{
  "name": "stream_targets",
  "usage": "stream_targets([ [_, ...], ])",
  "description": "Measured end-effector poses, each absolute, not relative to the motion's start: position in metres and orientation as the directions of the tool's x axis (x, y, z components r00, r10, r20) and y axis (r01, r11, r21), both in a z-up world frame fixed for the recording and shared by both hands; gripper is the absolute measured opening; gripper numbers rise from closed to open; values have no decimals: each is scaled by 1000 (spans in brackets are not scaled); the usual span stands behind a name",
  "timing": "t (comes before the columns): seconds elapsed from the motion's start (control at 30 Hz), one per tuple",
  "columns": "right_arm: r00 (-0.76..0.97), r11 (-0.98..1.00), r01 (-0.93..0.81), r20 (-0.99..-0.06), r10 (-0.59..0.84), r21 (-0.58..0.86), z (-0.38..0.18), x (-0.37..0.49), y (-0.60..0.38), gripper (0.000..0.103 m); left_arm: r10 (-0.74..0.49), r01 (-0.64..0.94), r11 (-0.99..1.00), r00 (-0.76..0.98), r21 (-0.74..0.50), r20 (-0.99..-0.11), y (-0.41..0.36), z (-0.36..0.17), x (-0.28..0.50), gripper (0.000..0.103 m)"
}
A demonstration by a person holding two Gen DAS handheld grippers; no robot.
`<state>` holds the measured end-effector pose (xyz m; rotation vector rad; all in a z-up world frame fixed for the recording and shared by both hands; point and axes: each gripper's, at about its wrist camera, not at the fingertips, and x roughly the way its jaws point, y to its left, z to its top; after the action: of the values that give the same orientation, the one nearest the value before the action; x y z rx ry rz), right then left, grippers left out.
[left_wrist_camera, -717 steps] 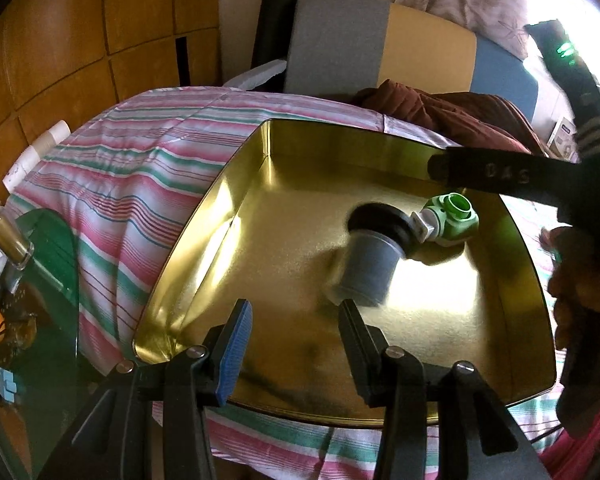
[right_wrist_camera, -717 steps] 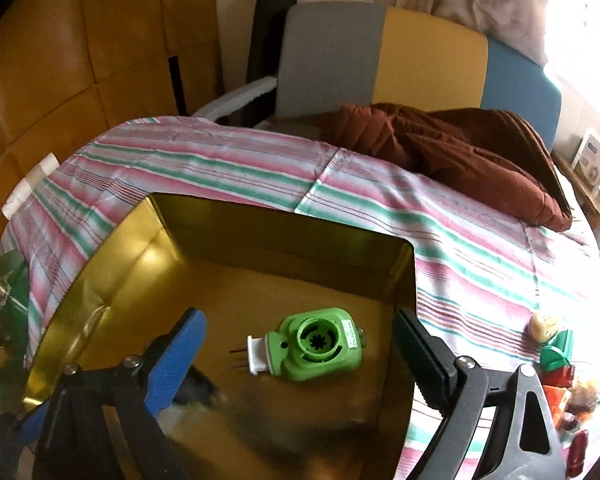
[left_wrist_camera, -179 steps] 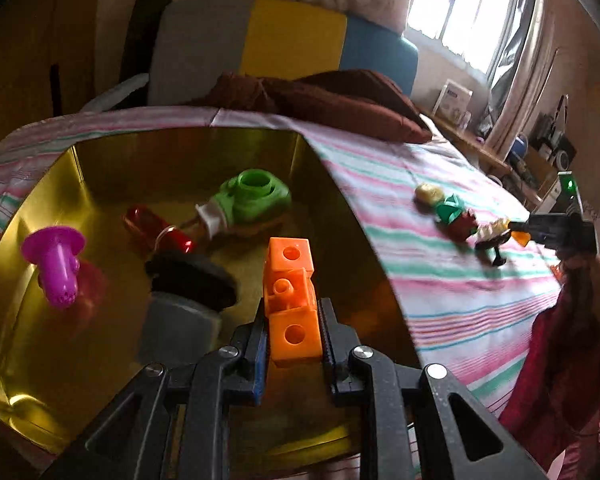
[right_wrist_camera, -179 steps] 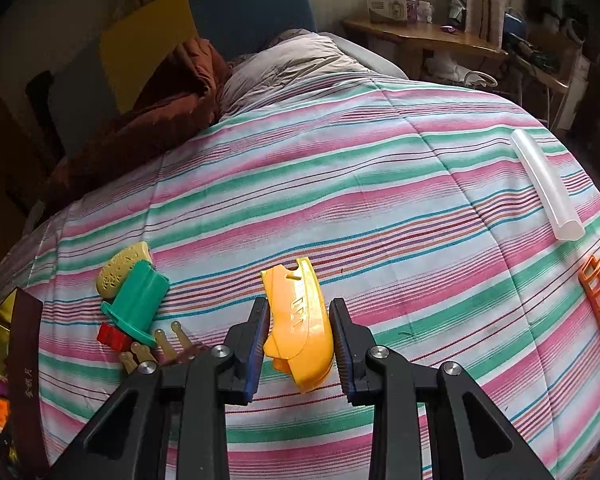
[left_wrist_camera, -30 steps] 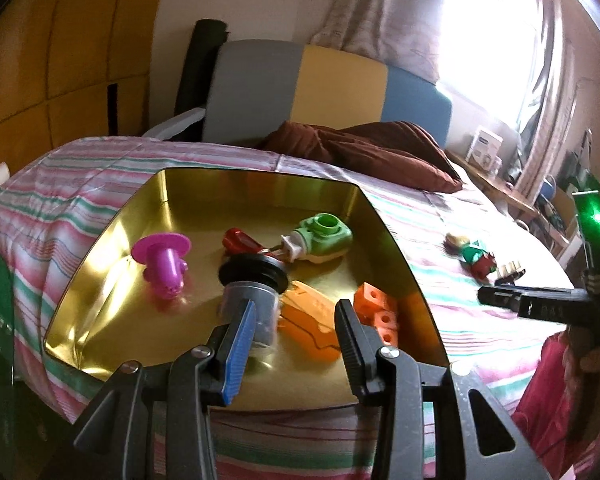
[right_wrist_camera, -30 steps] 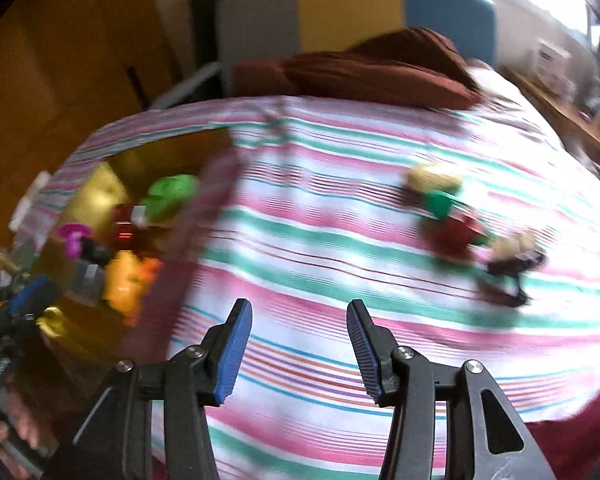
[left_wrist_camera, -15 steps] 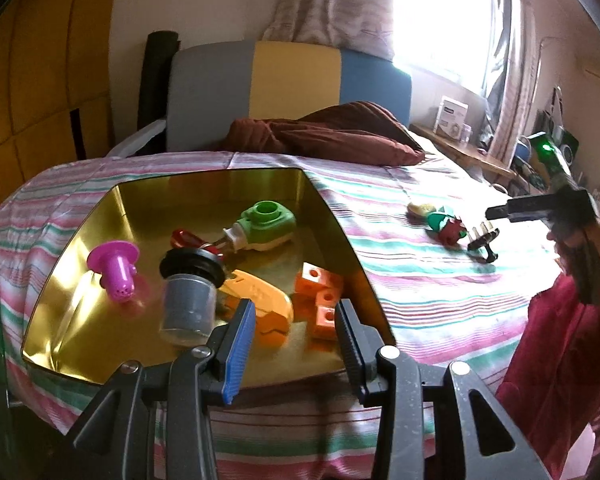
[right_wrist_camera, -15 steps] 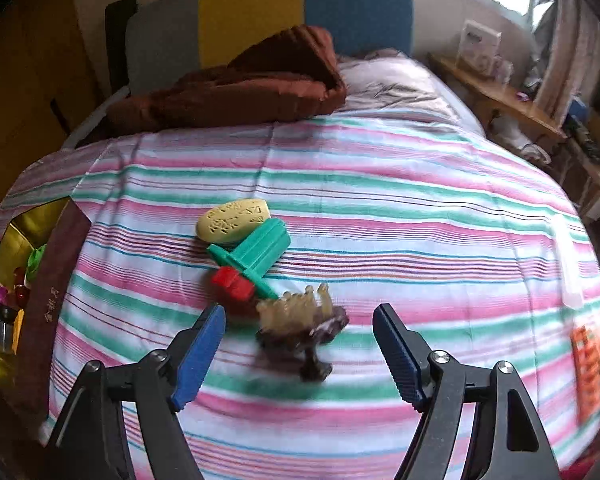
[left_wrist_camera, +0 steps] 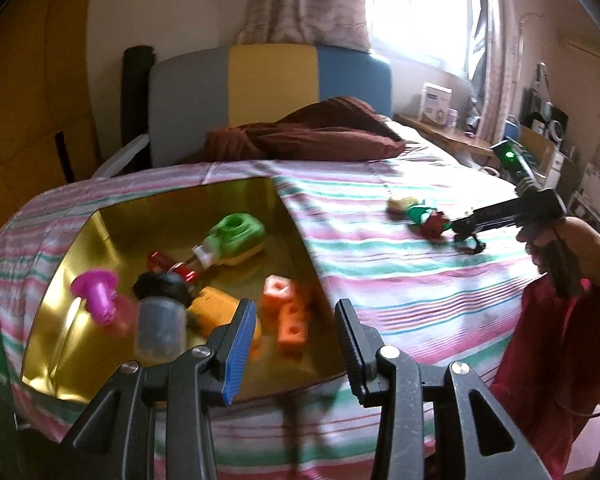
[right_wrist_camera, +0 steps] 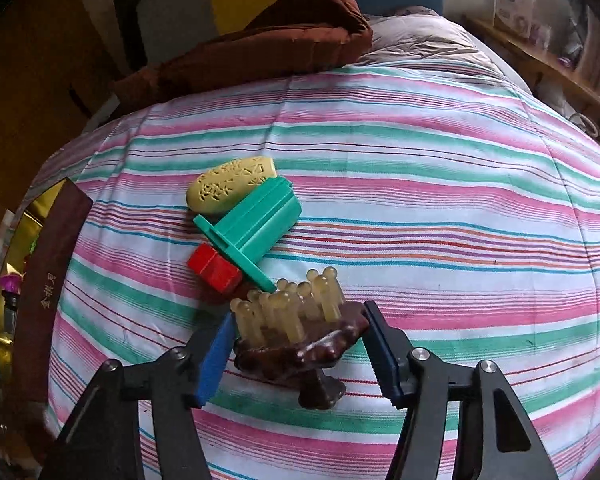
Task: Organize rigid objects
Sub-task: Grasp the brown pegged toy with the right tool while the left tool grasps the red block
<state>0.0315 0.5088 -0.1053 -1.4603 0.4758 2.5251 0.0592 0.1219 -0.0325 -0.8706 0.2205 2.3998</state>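
A gold tin box (left_wrist_camera: 56, 272) on the striped bed holds a green part (left_wrist_camera: 236, 236), a pink peg (left_wrist_camera: 96, 292), a grey jar with black lid (left_wrist_camera: 160, 320), orange blocks (left_wrist_camera: 288, 316) and a yellow-orange piece (left_wrist_camera: 216, 308). My left gripper (left_wrist_camera: 290, 340) is open and empty at the box's near edge. My right gripper (right_wrist_camera: 300, 348) is open, its jaws on either side of a brown stand with cream pegs (right_wrist_camera: 296, 332). Beyond it lie a red block (right_wrist_camera: 214, 268), a green piece (right_wrist_camera: 256, 228) and a yellow oval (right_wrist_camera: 228, 188). The right gripper (left_wrist_camera: 460, 228) also shows in the left wrist view.
A brown blanket (right_wrist_camera: 260, 44) lies at the head of the bed before a grey, yellow and blue headboard (left_wrist_camera: 268, 88). The brown box lid (right_wrist_camera: 52, 280) stands at the bed's left. A side table (right_wrist_camera: 540, 56) with small items stands at the right.
My right gripper has moved down and forward so the brown peg stand now sits between its open jaws. My left gripper has pulled back a little from the box.
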Motion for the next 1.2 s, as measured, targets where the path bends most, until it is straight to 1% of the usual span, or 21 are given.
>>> stream_targets([
  [0.13,-526,-908,-355,-850,-1,221,-99,40,518,62,501,-613,-789,-602,-41,-622,150,-21,61,41],
  [0.2,-548,-893,-393,-836,35,221,-92,47,525,62,519,-641,-767,-589,-33,-620,167,-15,60,41],
  [0.27,-544,-878,-435,-836,78,201,-91,50,532,62,545,-677,-733,-536,-57,-644,191,-12,55,41],
  [0.37,-520,-852,-484,-849,97,199,-95,52,542,62,569,-711,-695,-456,-104,-685,224,-15,43,41],
  [0.5,-495,-839,-506,-864,93,199,-101,52,546,62,555,-745,-659,-389,-104,-735,279,-29,29,42],
  [0.57,-496,-841,-502,-864,92,199,-102,52,546,62,528,-760,-644,-363,-84,-767,310,-41,23,45],
  [0.6,-494,-843,-501,-865,91,198,-103,52,547,62,520,-763,-642,-358,-78,-775,320,-46,22,46],
  [0.67,-490,-840,-504,-868,86,201,-104,51,547,62,488,-756,-653,-371,-47,-790,342,-58,19,53],
  [0.8,-490,-834,-509,-869,77,213,-106,51,550,62,459,-768,-640,-381,-1,-802,378,-81,9,53],
  [0.87,-490,-829,-513,-869,71,222,-107,50,552,62,450,-771,-636,-389,18,-804,390,-87,4,53],
  [1.0,-489,-828,-515,-869,72,221,-106,50,552,62,447,-769,-639,-383,11,-808,405,-95,-6,53],
  [1.17,-490,-826,-518,-868,75,221,-107,50,552,62,494,-767,-637,-328,-78,-805,414,-103,-15,53],
  [1.2,-492,-825,-519,-868,73,224,-107,50,552,62,500,-759,-644,-325,-93,-803,412,-105,-18,51],
])
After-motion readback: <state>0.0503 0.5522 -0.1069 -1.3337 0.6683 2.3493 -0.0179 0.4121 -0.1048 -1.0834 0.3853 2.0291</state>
